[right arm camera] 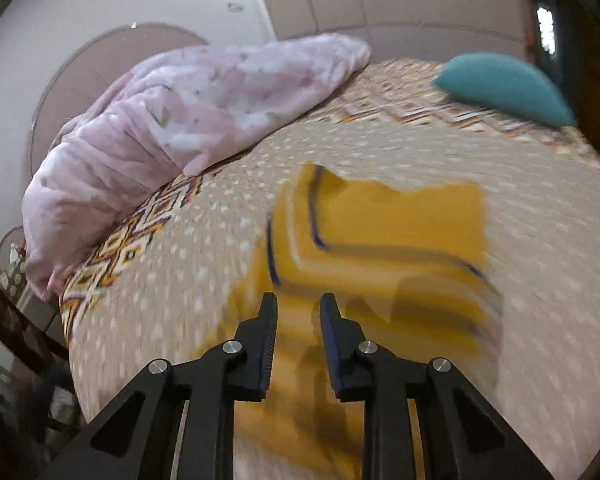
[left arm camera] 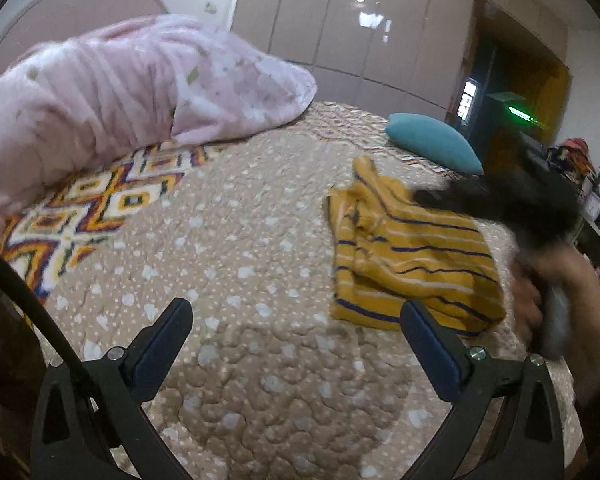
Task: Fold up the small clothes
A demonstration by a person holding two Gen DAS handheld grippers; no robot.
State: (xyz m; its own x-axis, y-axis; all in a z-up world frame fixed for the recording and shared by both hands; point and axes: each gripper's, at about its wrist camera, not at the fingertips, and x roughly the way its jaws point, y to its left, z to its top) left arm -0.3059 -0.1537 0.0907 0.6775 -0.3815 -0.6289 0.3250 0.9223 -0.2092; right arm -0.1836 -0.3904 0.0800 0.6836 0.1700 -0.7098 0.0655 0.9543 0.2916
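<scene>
A small mustard-yellow garment (left arm camera: pixel 412 256) with navy and white stripes lies crumpled on the beige quilted bedspread (left arm camera: pixel 240 240). My left gripper (left arm camera: pixel 296 308) stands wide open over bare quilt, with its right finger just short of the garment's near edge. Nothing is between its fingers. In the right wrist view the garment (right arm camera: pixel 380 232) is blurred. My right gripper (right arm camera: pixel 299 300) hangs over its near part, jaws narrowly apart, and no cloth shows pinched between them. In the left wrist view the right gripper (left arm camera: pixel 500 200) is a dark blur over the garment's right side, held by a hand (left arm camera: pixel 548 288).
A bunched pink floral blanket (left arm camera: pixel 120 100) (right arm camera: pixel 180 120) covers the bed's far left. A teal pillow (left arm camera: pixel 432 144) (right arm camera: pixel 504 88) lies at the far right corner. Pale wardrobe doors (left arm camera: pixel 360 20) stand behind the bed. The bed's edge drops off at the left (right arm camera: pixel 72 340).
</scene>
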